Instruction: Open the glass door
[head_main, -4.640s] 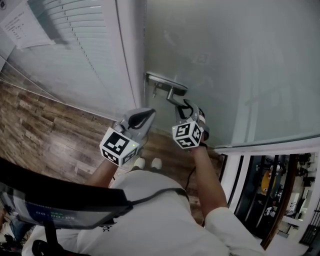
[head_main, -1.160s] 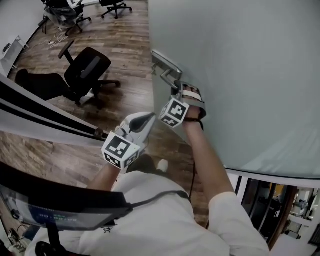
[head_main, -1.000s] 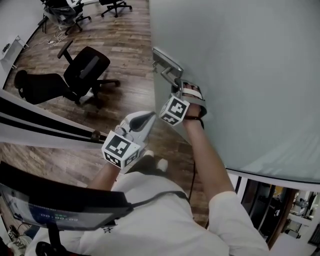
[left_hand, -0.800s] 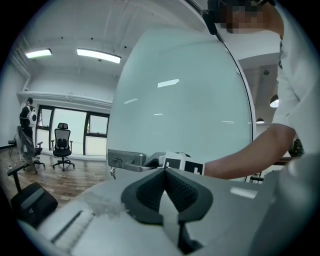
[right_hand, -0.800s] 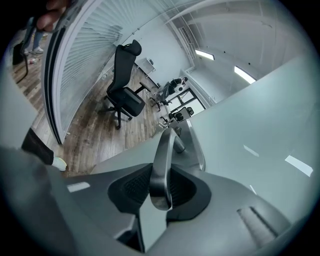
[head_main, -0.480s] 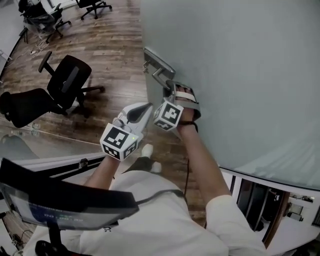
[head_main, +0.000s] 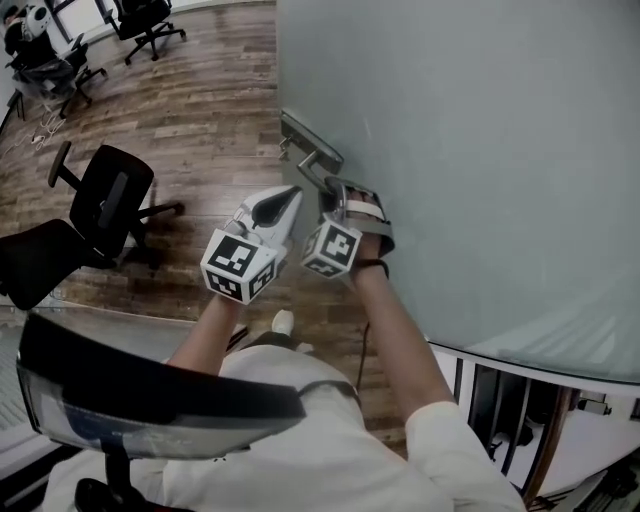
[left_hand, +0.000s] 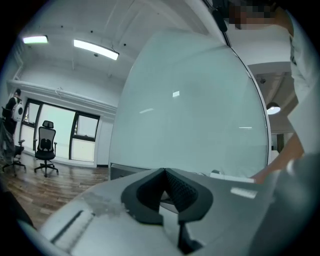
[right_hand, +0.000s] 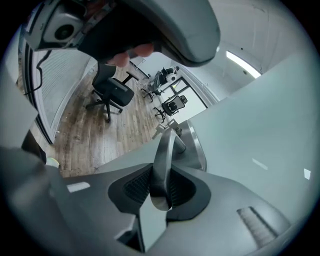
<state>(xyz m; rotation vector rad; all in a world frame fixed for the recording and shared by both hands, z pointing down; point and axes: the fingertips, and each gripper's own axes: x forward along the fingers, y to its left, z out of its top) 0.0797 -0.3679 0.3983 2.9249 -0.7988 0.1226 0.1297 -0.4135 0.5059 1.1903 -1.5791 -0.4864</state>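
Right claw (right_hand: 160, 186) outstretched, clamping door handle (right_hand: 164, 150)

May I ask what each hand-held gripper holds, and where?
The right hand-held gripper clamps the door handle near its free end; the left hand-held gripper holds nothing.

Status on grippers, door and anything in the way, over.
Right gripper shut on silver metal lever handle. Left gripper shut, empty. Frosted glass door open, room visible past its edge. Black office chair stands apart.
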